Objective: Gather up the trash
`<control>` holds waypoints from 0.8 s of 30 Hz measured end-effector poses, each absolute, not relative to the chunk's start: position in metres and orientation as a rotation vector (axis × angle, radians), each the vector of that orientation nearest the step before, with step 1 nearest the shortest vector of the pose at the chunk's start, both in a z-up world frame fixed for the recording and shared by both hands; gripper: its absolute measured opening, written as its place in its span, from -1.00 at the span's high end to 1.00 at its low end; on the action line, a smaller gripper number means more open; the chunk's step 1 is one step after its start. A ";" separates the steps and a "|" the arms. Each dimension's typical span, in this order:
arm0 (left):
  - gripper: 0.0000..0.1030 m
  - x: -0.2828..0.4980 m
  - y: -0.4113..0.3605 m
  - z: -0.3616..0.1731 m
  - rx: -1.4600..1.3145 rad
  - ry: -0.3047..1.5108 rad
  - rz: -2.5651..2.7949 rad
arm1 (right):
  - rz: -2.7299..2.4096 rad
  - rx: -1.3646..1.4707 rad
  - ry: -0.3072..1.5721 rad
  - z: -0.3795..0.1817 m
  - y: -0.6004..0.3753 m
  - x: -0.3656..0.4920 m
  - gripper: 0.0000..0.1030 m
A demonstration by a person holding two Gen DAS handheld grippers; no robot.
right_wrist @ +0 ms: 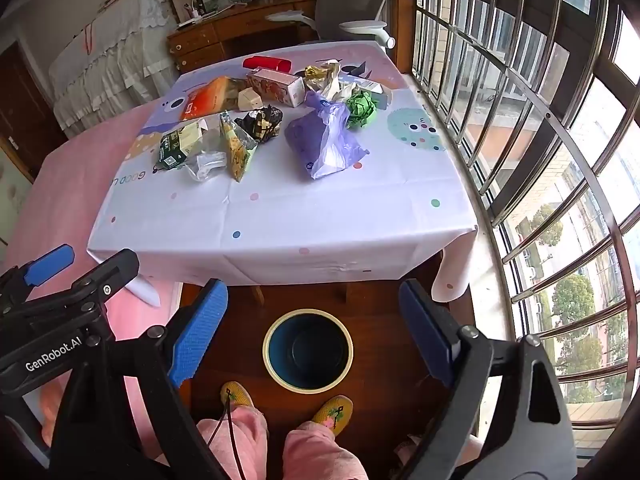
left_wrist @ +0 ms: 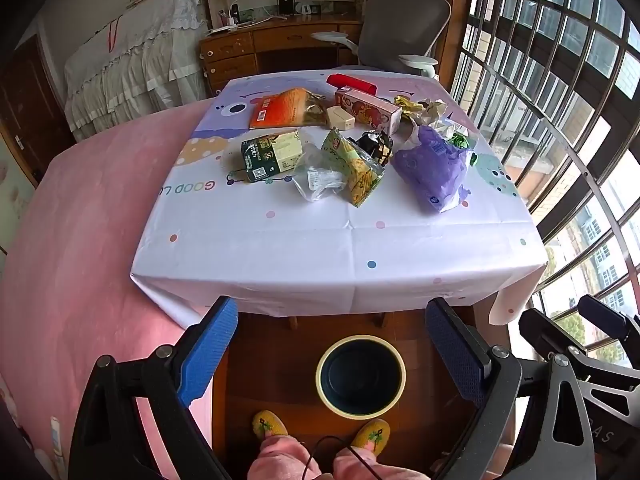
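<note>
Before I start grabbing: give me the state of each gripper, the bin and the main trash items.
left gripper: open, empty
right gripper: open, empty
bin: upright on floor, looks empty
purple bag: crumpled, on table
green paper: balled up
pink carton: lying on its side

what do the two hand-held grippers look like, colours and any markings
Each hand-held gripper, left and right, has a black angular frame with silver bolts and two flat fingers faced with textured blue pads. White lettering "GenRobot.AI" marks the left one's body, seen from the right wrist view. A thin dark cable hangs near the person's pink trousers.
</note>
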State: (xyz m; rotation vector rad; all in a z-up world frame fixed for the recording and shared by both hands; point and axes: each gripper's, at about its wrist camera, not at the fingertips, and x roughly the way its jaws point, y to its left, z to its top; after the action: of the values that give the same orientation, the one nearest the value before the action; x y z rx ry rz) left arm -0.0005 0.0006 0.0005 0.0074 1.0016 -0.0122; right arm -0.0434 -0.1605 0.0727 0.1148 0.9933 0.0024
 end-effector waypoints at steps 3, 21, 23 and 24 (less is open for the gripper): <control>-0.87 -0.001 0.003 0.005 0.008 0.999 -0.011 | 0.000 0.110 0.995 0.071 -0.159 -0.043 -0.68; -0.87 0.000 0.008 -0.003 -0.009 1.027 -0.002 | -0.001 0.114 1.001 0.069 -0.156 -0.042 -0.68; -0.87 0.000 0.008 -0.004 -0.010 1.028 -0.003 | 0.000 0.114 1.001 0.069 -0.157 -0.042 -0.68; -0.87 0.000 0.008 -0.004 -0.012 1.030 -0.003 | -0.001 0.114 1.002 0.067 -0.154 -0.041 -0.68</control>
State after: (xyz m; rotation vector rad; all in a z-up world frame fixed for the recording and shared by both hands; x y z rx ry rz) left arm 0.0005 0.0078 -0.0044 -0.0119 1.0295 -0.0028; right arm -0.0411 -0.1542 0.0674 0.1140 1.0025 -0.0006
